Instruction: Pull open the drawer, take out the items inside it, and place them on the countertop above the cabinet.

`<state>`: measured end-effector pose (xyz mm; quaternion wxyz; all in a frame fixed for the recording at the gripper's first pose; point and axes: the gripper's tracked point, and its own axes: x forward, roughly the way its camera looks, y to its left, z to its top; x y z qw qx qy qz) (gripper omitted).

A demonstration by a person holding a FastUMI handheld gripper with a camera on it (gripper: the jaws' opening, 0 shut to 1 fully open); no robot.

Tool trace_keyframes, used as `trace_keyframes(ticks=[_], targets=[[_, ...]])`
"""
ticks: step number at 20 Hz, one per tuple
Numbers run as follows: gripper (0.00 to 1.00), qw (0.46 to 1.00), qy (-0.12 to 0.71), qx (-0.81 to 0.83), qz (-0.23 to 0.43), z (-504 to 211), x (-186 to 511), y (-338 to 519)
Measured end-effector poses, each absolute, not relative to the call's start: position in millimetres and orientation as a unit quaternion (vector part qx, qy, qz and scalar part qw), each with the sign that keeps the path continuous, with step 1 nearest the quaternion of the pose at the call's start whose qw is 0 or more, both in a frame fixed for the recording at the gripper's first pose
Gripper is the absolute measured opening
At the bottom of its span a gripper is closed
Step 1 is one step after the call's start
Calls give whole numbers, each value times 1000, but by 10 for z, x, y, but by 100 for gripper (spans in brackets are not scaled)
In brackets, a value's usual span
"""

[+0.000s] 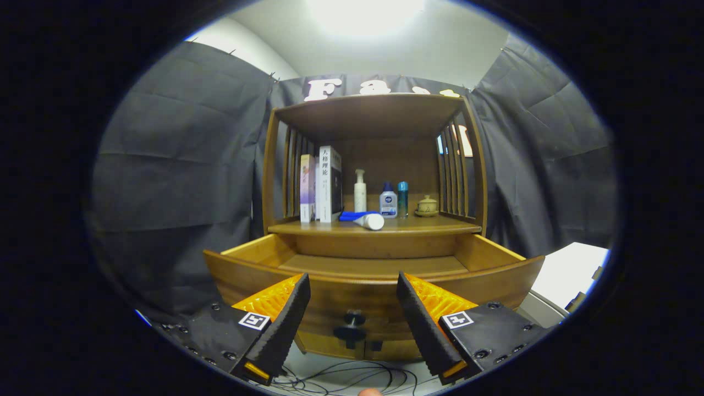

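Tongs (353, 300) wide apart before the pulled-out drawer (374, 286), countertop (434, 226) crowded, black cloth walls around.

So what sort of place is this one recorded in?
Likely a staged recording booth: dark cloth walls surround a wooden shelf cabinet holding upright books and toiletry bottles. The open gripper faces its pulled-out drawer.

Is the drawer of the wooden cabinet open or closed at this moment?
Open. The drawer is pulled out below the countertop, its side walls and bare bottom showing. The gripper is open, its handle between the fingers, untouched.
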<state>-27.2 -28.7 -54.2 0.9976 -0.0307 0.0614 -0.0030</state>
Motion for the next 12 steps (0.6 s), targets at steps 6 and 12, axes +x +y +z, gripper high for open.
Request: trace_keyframes(ticks=[6, 12], targets=[[99, 992, 118, -47, -11, -1075, -308, -370], [99, 984, 173, -37, -27, -1449, -237, -518]])
